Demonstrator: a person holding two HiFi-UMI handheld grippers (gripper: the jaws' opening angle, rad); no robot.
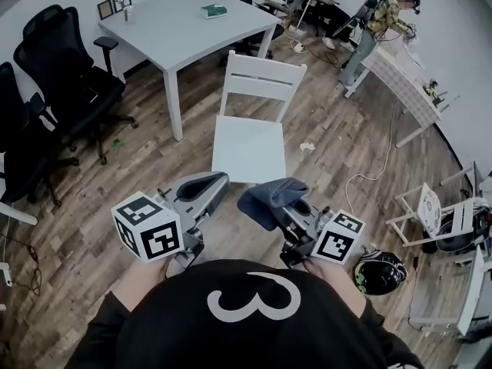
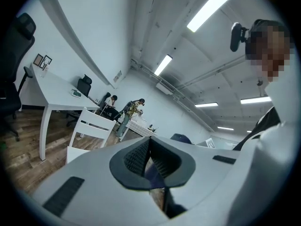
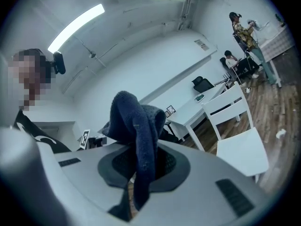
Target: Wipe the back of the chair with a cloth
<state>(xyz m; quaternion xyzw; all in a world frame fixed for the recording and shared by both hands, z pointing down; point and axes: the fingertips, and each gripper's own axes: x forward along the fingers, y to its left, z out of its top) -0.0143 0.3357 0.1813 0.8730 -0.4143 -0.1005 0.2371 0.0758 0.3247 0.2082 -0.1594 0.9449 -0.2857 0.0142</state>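
The white wooden chair point(image 1: 247, 151) stood ahead, seat toward the operator, its back point(image 1: 264, 78) on the far side and well apart from both tools. The right gripper point(image 1: 294, 206) clamped a dark blue cloth point(image 1: 269, 197). The left gripper point(image 1: 206, 187) had its jaws together on nothing. Recommended: reach over the seat and press a broad fold along the top rail. The white table point(image 1: 184, 21) close behind may limit reach, and a cable point(image 1: 367, 177) lay on the floor at right.

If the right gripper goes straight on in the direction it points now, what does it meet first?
Probably the white table, though depth is unclear. The right gripper, shut on the dark cloth, seems to aim slightly left of the white chair, so it may pass beside the seat.
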